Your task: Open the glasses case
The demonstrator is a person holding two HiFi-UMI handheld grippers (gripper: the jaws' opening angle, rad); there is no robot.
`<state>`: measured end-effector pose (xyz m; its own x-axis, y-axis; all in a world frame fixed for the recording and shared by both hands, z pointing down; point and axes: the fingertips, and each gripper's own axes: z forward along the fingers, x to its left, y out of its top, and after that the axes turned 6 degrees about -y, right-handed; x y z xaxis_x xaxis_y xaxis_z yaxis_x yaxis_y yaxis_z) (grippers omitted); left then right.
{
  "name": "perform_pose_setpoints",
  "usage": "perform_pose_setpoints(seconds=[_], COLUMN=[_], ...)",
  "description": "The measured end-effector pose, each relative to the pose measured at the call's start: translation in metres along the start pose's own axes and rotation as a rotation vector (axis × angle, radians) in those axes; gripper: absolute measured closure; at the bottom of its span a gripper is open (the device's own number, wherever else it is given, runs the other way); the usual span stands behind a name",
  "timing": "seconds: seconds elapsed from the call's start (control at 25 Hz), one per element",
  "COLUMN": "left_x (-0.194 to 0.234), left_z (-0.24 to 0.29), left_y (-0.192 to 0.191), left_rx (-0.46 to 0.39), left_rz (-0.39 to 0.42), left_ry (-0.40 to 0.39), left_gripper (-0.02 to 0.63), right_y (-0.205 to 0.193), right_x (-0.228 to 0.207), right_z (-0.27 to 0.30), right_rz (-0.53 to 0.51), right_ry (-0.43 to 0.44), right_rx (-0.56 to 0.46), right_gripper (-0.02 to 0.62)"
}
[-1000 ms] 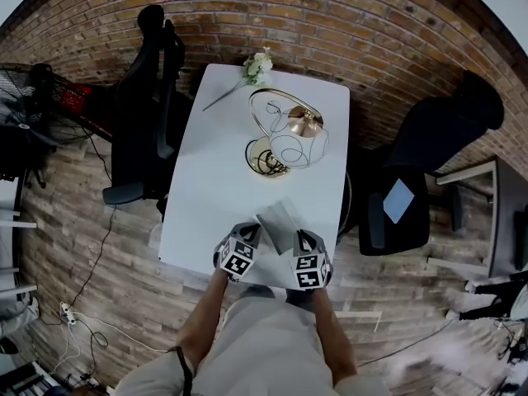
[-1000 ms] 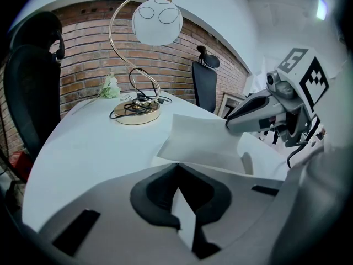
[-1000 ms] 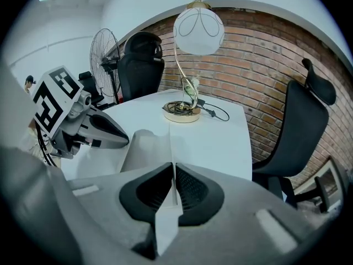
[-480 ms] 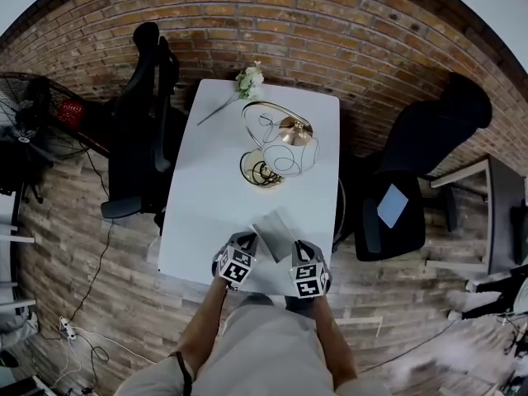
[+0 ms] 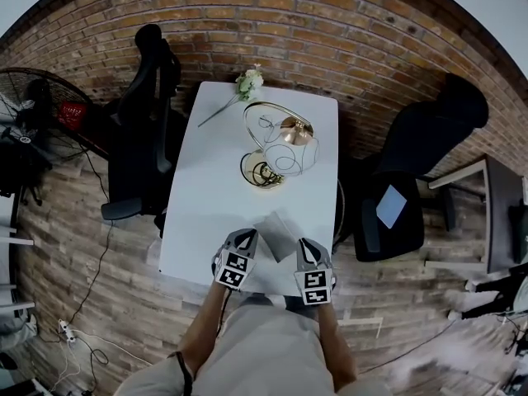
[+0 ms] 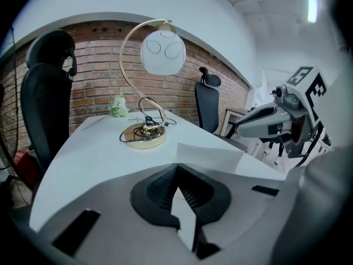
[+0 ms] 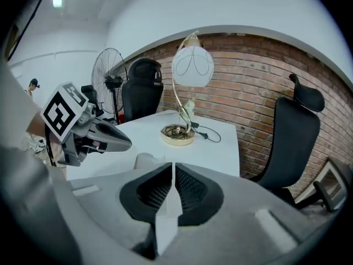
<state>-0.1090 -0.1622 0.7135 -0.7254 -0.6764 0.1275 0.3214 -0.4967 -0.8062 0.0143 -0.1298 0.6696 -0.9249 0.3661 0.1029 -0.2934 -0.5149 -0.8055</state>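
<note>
The glasses case [image 5: 276, 233], a pale closed case, lies near the front edge of the white table [image 5: 213, 180]. My left gripper [image 5: 246, 238] hangs just left of it and my right gripper [image 5: 307, 246] just right of it, both a little above the table. In the left gripper view the jaws [image 6: 176, 167] meet at their tips with nothing between them, and the case [image 6: 212, 153] lies ahead to the right, its lid down. In the right gripper view the jaws [image 7: 173, 167] are shut and empty too; a corner of the case [image 7: 148, 160] shows just left of them.
A gold arc lamp [image 5: 280, 139] with a white globe and coiled cord stands mid-table, and a white flower [image 5: 249, 81] lies at the far end. Black office chairs stand to the left [image 5: 144, 122] and right [image 5: 425, 134]. A fan [image 5: 33, 106] stands far left.
Both grippers have lifted a little and drawn back slightly from the case toward the person. The case has not moved and stays closed.
</note>
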Motion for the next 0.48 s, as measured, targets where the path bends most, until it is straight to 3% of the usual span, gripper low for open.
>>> perform_pose_setpoints(seconds=[0.24, 0.48], left_x=[-0.002, -0.004], left_z=[-0.031, -0.055], left_y=[0.053, 0.092], left_rx=[-0.156, -0.266], left_rz=[0.016, 0.052], left_ry=[0.011, 0.012], left_gripper=[0.604, 0.604], right_y=[0.049, 0.076], right_x=[-0.011, -0.007], right_z=[-0.019, -0.039], right_rz=[0.036, 0.054], right_ry=[-0.037, -0.051], right_rx=[-0.143, -0.217], right_gripper=[0.588, 0.589])
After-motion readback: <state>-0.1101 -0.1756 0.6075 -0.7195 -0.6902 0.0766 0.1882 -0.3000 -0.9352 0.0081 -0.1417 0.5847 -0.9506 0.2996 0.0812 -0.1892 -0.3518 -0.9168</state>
